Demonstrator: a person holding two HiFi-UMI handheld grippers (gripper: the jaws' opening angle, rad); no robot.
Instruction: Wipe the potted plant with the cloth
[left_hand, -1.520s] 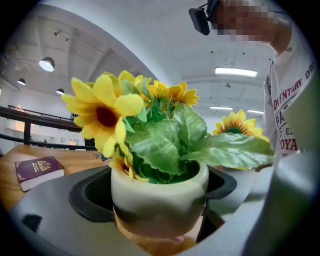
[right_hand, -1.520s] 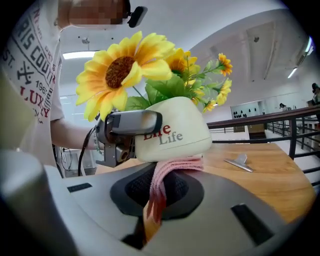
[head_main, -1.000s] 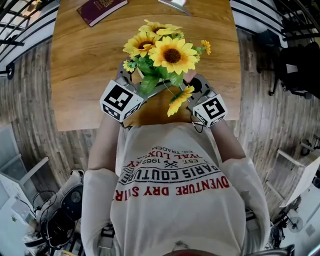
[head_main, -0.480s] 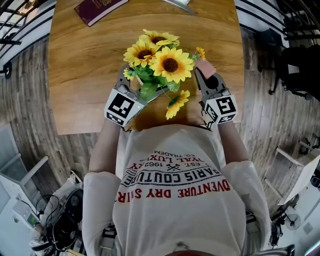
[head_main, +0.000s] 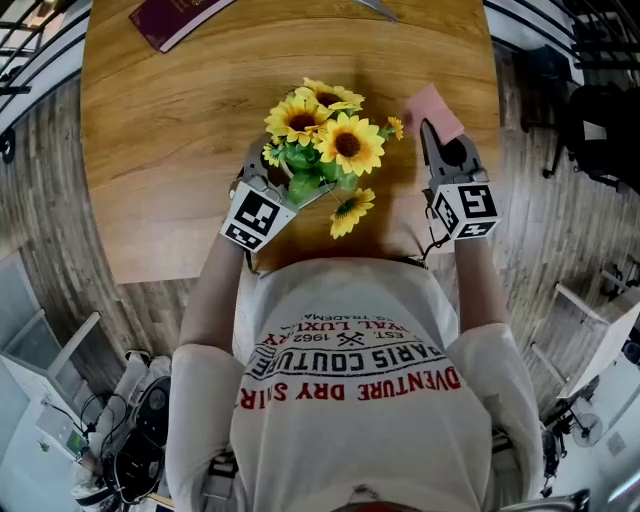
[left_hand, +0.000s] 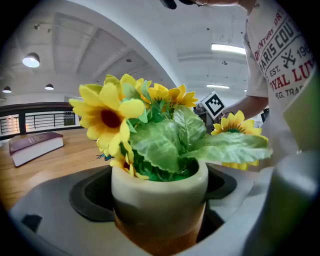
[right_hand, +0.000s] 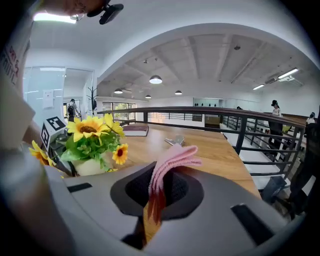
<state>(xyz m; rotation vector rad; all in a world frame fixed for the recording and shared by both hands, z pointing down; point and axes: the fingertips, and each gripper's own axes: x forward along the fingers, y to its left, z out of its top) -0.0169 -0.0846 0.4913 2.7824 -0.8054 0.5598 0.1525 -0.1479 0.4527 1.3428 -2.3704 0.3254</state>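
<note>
left: bare worktop (head_main: 160, 140) open out to the book (head_main: 170, 18) at the far corner | centre: potted plant (head_main: 325, 150) blocks passage, left gripper (head_main: 268, 180) jaws clamped round its pot | right: narrow gap between blooms and right gripper (head_main: 437, 137) gripping cloth (head_main: 432, 105) | far edge: perhaps keys (right_hand: 175, 141)

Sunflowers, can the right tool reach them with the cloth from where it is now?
Probably yes. The right tool, shut on the cloth, sits beside the sunflowers with only bare table between.
</note>
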